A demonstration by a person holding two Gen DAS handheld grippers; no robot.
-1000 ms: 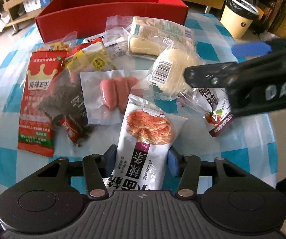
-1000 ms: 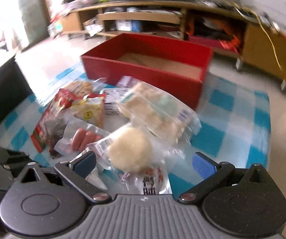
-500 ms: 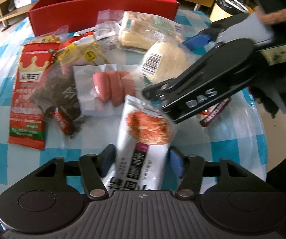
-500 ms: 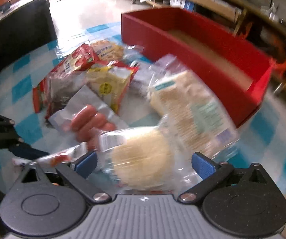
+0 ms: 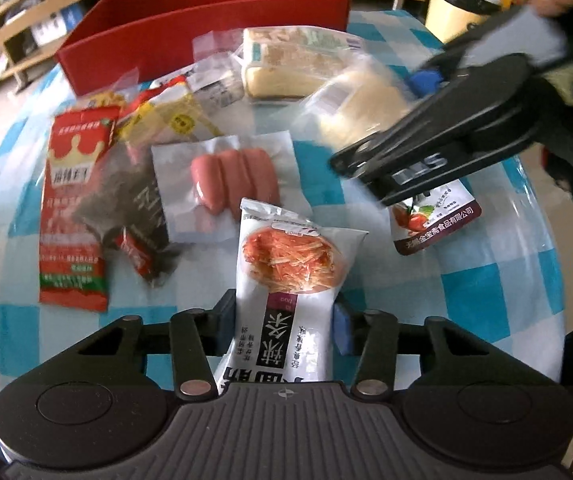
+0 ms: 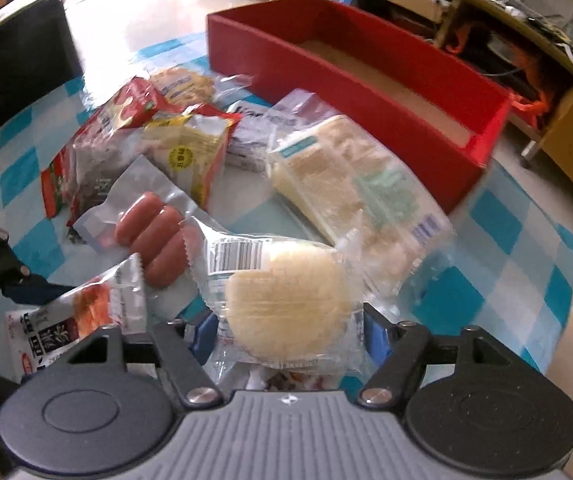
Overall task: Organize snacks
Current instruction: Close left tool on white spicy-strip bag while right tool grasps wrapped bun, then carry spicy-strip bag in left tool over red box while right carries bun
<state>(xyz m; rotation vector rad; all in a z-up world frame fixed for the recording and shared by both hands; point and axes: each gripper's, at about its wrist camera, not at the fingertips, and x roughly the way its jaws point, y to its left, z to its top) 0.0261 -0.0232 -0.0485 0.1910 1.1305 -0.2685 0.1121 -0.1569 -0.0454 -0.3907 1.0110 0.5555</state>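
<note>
Since the earlier frame, both pairs of jaws have been closing, and the right gripper (image 6: 288,334) has come down over the round pale cake in clear wrap (image 6: 286,312). Its two blue pads now sit at either side of that wrapper, seemingly touching it, jaws partly closed. The left gripper (image 5: 284,326) is clamped nearly shut on one white packet with an orange noodle picture (image 5: 290,280), at the near edge of the blue-and-white checked table (image 5: 498,280). Just beyond lies one clear pack of three pink sausages (image 5: 232,178). To the left lie one tall red packet (image 5: 72,216) and one dark grey packet (image 5: 130,204). One small purple-edged sachet (image 5: 436,220) lies to the right. One wrapped block of sliced cake (image 5: 286,64) lies farther back. One long red box (image 6: 370,92), open-topped, stands at the far side, with no snacks visible inside.
</note>
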